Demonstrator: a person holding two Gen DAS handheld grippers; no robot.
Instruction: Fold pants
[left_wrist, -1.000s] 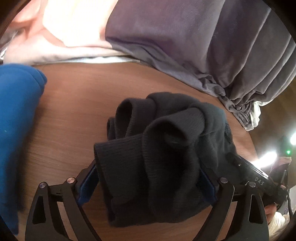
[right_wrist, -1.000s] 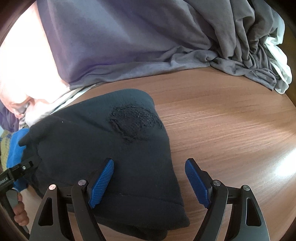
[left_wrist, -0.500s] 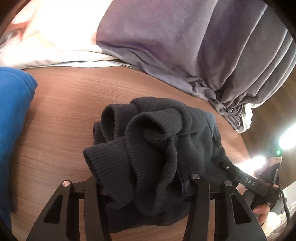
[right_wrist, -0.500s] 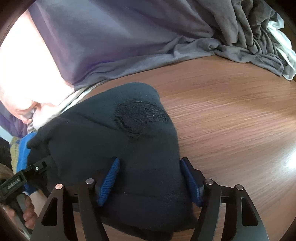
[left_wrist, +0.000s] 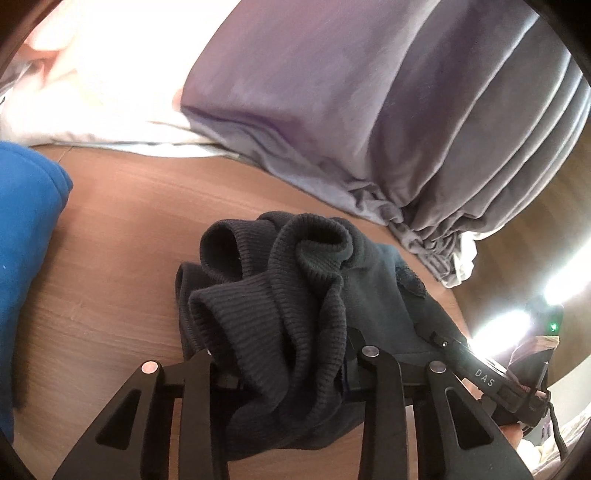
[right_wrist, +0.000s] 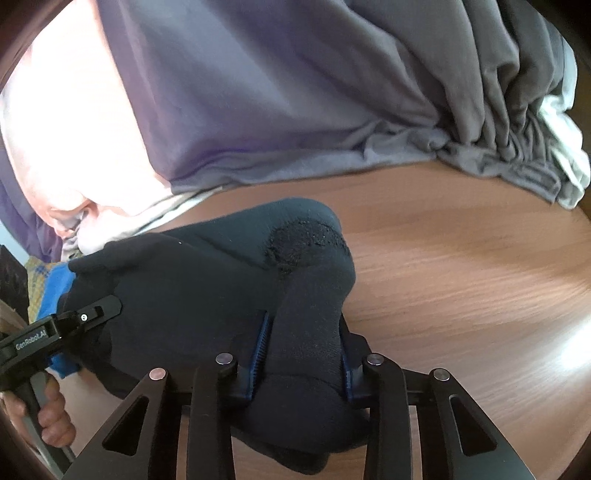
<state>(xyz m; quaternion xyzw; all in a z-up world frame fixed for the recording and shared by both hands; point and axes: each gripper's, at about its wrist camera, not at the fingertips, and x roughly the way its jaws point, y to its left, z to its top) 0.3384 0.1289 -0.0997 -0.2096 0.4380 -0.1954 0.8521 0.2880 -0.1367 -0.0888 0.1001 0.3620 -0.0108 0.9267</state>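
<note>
The dark navy pants (left_wrist: 295, 295) lie bunched on the brown wooden table (left_wrist: 122, 236). My left gripper (left_wrist: 280, 369) is shut on the ribbed cuff end, which bulges up between the fingers and hides the pads. In the right wrist view the same pants (right_wrist: 207, 280) show a rough dark patch (right_wrist: 306, 240). My right gripper (right_wrist: 301, 354) is shut on a thick fold of the pants, its blue pads pressed into both sides. The other gripper shows at the edge of each view.
A grey-purple garment (left_wrist: 388, 110) and white cloth (left_wrist: 92, 92) are heaped along the table's far side. A blue garment (left_wrist: 26, 236) lies at the left. The bare table top (right_wrist: 480, 277) stretches to the right of the pants.
Both grippers were open around the pants a second ago and have closed on the fabric. The cloth is now squeezed and bunched up between the fingers.
</note>
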